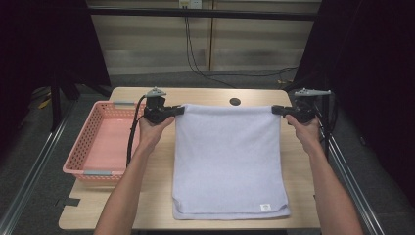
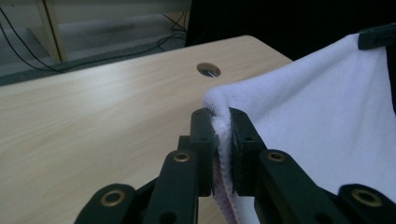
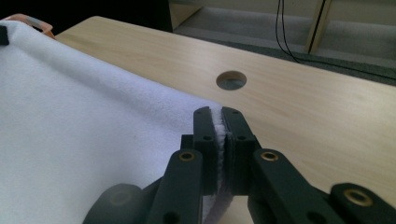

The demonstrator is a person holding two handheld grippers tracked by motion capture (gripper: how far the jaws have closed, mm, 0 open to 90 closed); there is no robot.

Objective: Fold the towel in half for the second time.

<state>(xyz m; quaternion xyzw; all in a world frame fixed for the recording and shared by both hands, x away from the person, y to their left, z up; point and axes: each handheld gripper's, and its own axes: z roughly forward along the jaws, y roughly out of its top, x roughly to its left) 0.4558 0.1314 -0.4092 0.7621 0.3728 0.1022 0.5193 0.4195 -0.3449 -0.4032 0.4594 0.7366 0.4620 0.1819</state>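
A pale wooden tabletop (image 1: 161, 171) fills the middle of the high view, with a person's two forearms coming in from the bottom edge. On it lies a white towel (image 1: 227, 161), already doubled over so that two layers show at its near edge, where a small label (image 1: 265, 207) sits close to the right corner. The near part rests flat on the wood. The far edge is raised and drawn straight between the two hands.

To the left of the towel, a pink plastic basket (image 1: 83, 147) stands at the tabletop's left edge, with nothing seen in it. A small round hole (image 1: 235, 102) in the wood lies just beyond the towel's far edge.

The left gripper (image 1: 180, 110) holds the far left corner. In the left gripper view its black fingers (image 2: 204, 140) are pinching the folded cloth edge tightly. The right gripper (image 1: 277, 110) holds the far right corner, and in the right gripper view its fingers (image 3: 236, 135) are likewise pinching the towel's rim.

This looks like the middle of a fold: both far corners gripped and lifted. The next move likely calls for carrying both corners together toward the near edge, keeping the cloth taut and level so the corners land squarely before the fingers let go.
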